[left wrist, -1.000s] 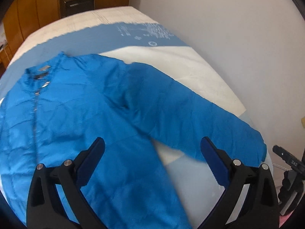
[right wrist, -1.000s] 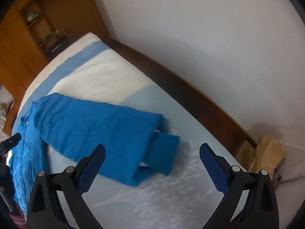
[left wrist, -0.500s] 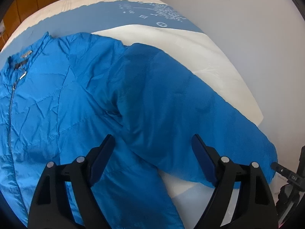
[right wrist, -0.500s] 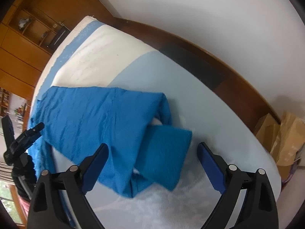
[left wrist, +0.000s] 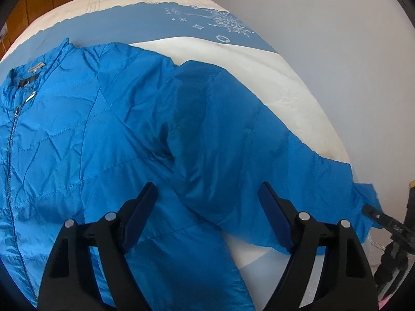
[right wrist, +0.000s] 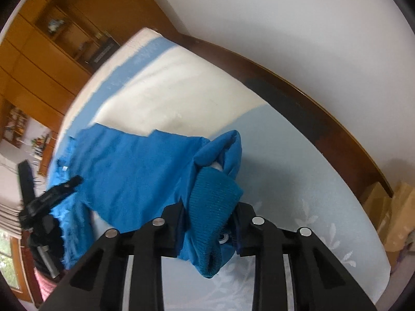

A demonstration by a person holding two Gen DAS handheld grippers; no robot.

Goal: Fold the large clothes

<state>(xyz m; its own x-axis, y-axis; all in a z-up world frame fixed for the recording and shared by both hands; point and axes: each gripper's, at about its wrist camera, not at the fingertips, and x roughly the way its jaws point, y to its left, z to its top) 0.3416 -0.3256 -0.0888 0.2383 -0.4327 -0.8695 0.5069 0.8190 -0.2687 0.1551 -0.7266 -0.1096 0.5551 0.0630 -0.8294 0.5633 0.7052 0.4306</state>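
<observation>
My right gripper (right wrist: 210,223) is clamped on the jacket (left wrist: 109,129) cuff (right wrist: 212,197); sleeve (right wrist: 135,165) runs toward ten o'clock; left gripper (left wrist: 207,207) gapes

- I count one blue jacket (left wrist: 109,129) on one bed (left wrist: 233,59).
- I see two grippers: left gripper (left wrist: 207,207), right gripper (right wrist: 210,220).
- One tripod (right wrist: 44,212) far left.

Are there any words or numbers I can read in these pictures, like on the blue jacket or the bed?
None can be read.
Neck label inside the jacket collar: too small and blurred to read.
White print on the blue band of the bedspread: small pictures and marks, no clear letters.
Books on the shelf: too blurred to read.
</observation>
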